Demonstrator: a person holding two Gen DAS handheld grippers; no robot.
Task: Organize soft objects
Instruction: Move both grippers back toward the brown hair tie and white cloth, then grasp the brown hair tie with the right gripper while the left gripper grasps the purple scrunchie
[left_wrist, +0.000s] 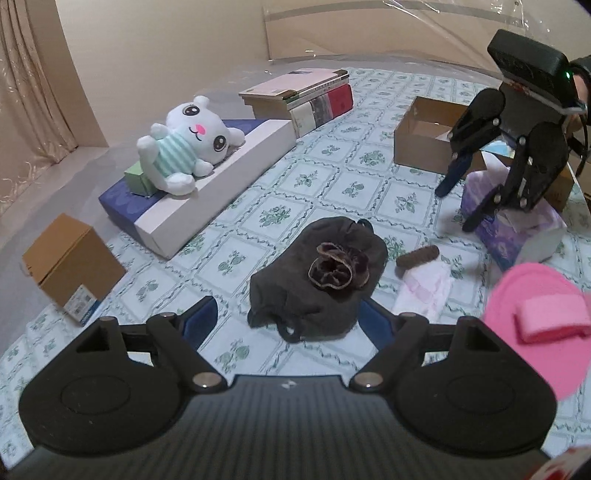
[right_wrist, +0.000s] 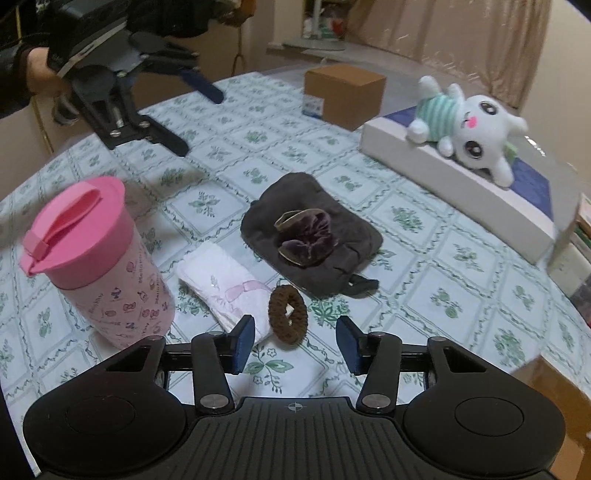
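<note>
A dark grey cloth pouch (left_wrist: 317, 280) lies mid-table with a dark velvet scrunchie (left_wrist: 338, 269) on top; both show in the right wrist view, pouch (right_wrist: 332, 240) and scrunchie (right_wrist: 304, 238). A brown scrunchie (right_wrist: 288, 319) and a folded white-pink cloth (right_wrist: 225, 291) lie just ahead of my right gripper (right_wrist: 295, 347), which is open and empty. My left gripper (left_wrist: 284, 321) is open and empty, just short of the pouch. A white plush toy (left_wrist: 184, 144) lies on a long box. The right gripper also shows in the left wrist view (left_wrist: 458, 208), held above the table.
A pink lidded cup (right_wrist: 99, 266) stands left of the white cloth. An open cardboard box (left_wrist: 424, 140) and a purple tissue pack (left_wrist: 506, 236) sit far right. A closed cardboard box (left_wrist: 70, 266), a long white-blue box (left_wrist: 207, 199) and stacked books (left_wrist: 306, 96) stand around.
</note>
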